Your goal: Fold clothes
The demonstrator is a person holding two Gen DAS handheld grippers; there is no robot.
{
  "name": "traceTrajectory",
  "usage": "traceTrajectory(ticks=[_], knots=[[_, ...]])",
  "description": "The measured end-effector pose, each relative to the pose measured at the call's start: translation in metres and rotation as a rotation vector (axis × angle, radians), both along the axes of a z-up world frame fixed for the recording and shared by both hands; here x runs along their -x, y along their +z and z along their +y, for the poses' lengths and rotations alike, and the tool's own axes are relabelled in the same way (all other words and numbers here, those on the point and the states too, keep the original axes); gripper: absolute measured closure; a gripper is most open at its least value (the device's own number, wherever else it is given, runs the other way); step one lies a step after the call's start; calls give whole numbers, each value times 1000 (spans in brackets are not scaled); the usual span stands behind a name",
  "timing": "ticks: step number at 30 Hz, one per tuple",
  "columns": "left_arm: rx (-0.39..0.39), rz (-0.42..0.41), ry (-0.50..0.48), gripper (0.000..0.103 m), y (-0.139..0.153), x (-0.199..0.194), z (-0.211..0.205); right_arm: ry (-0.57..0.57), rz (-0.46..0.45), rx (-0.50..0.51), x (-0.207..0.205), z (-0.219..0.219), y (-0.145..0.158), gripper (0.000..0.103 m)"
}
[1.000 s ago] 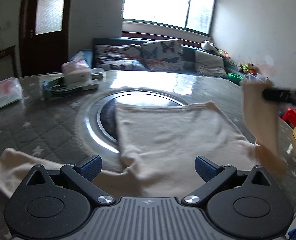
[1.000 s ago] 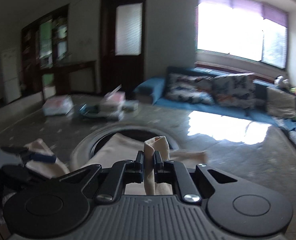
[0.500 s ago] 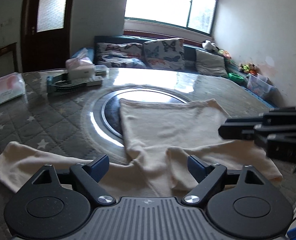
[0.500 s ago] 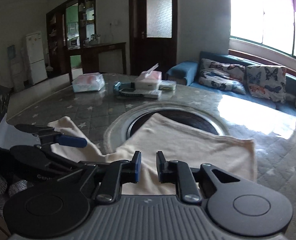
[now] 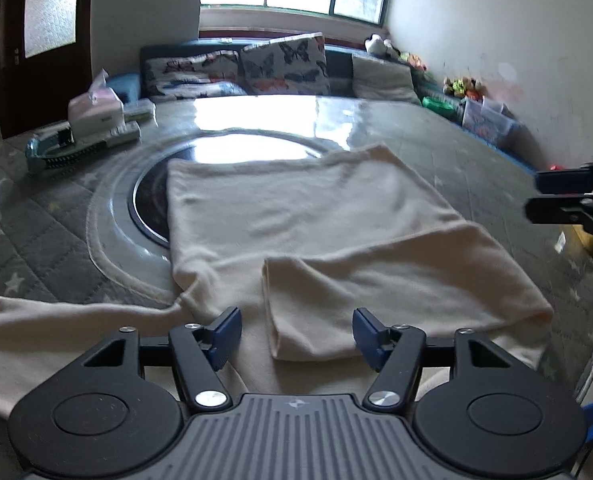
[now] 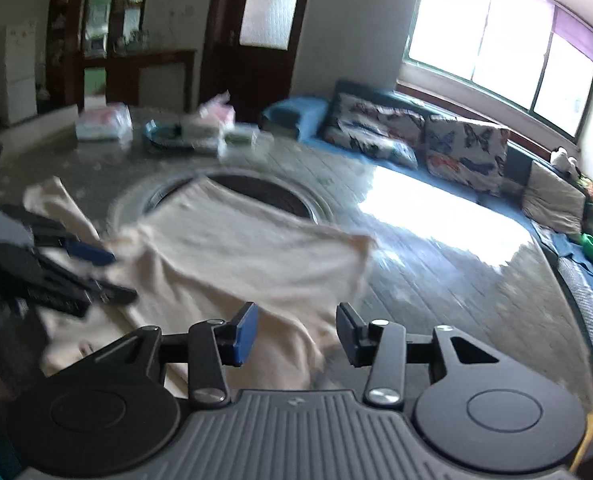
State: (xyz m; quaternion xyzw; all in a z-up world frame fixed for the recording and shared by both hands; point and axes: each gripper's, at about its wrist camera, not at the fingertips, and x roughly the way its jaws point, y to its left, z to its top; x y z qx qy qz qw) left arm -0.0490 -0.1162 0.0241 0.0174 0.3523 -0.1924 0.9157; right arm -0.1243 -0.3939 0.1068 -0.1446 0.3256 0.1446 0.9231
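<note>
Left wrist view: the cream garment [image 5: 296,216] is seen spread flat on the quilted table [image 5: 36,240], one sleeve [image 5: 396,280] folded across its near part, while the left gripper [image 5: 296,330] and right gripper [image 6: 294,334] are both held apart, empty.

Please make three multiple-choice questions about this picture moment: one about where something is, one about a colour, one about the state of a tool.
1. Where does the folded sleeve lie?
A. on the shirt body
B. on the sofa
C. on the tissue box

2. What colour is the shirt?
A. red
B. cream
C. black

3. How is the left tool?
A. shut on the shirt
B. open, holding nothing
C. shut on the tissue box

Answers:
1 A: the sleeve rests across the shirt.
2 B: the fabric is pale cream.
3 B: the left tool has wide, empty jaws.
</note>
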Motion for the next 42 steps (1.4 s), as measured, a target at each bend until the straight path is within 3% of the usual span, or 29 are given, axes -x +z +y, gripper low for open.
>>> traceTrajectory(ticks=[3, 5, 8, 11, 14, 22, 30, 36, 42], knots=[[-8, -9, -2, 51, 2, 0, -2, -2, 47, 27, 9, -10, -11, 50], [-13, -15, -4, 70, 4, 1, -4, 4, 73, 22, 16, -13, -19, 48], [-22, -24, -6, 92, 7, 1, -6, 13, 101, 6, 27, -15, -30, 44], [-30, -34, -9, 97, 9, 2, -9, 19, 114, -6, 34, -13, -38, 42], [-29, -49, -14, 98, 16, 2, -12, 22, 122, -14, 35, -9, -45, 40], [21, -144, -70, 98, 77, -3, -33, -6, 77, -17, 33, -6, -51, 35], [11, -242, -167, 98, 127, -5, -72, -10, 62, -20, 34, -6, -58, 35], [14, -281, -187, 98, 145, -3, -85, -46, 35, -22, 33, -8, -60, 34], [9, -281, -163, 98, 144, -4, -79, -110, 43, 2, 32, -17, -63, 32]])
